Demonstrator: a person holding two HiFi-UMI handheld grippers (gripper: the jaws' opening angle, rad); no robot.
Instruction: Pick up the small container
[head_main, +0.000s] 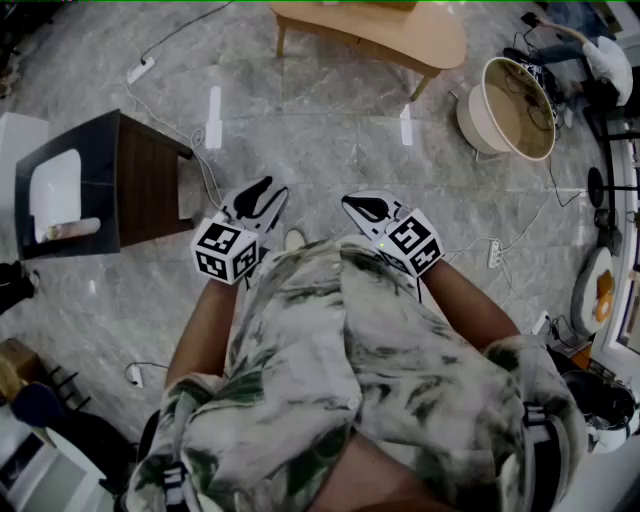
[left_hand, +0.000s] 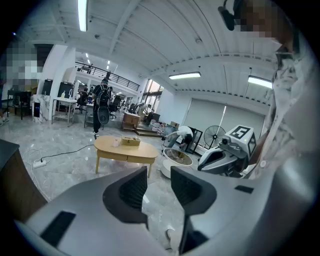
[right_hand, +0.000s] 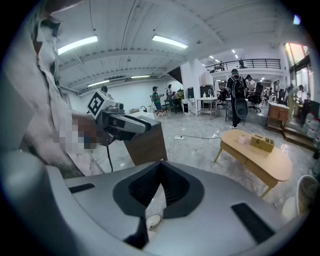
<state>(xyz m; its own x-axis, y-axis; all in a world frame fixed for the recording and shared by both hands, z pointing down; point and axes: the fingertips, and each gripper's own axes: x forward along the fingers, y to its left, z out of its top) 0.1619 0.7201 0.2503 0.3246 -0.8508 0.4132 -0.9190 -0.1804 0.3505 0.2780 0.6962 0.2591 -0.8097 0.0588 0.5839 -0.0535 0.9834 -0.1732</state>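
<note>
A small pale container (right_hand: 241, 139) stands on a low oval wooden table (right_hand: 272, 165) across the room, next to a tan box (right_hand: 262, 142). The same container (left_hand: 116, 142) shows far off in the left gripper view. My left gripper (head_main: 262, 190) is held in front of the person's chest, its jaws apart and empty (left_hand: 158, 175). My right gripper (head_main: 352, 203) is level with it, its jaws closed tip to tip on nothing (right_hand: 161, 164). Both are high above the floor and far from the table (head_main: 400, 35).
A dark side table (head_main: 140, 170) at the left holds a white tray (head_main: 52, 190) and a pale tube (head_main: 72, 229). A round cream basket (head_main: 510, 105) sits at the upper right. Cables and power strips (head_main: 140, 70) run over the marble floor.
</note>
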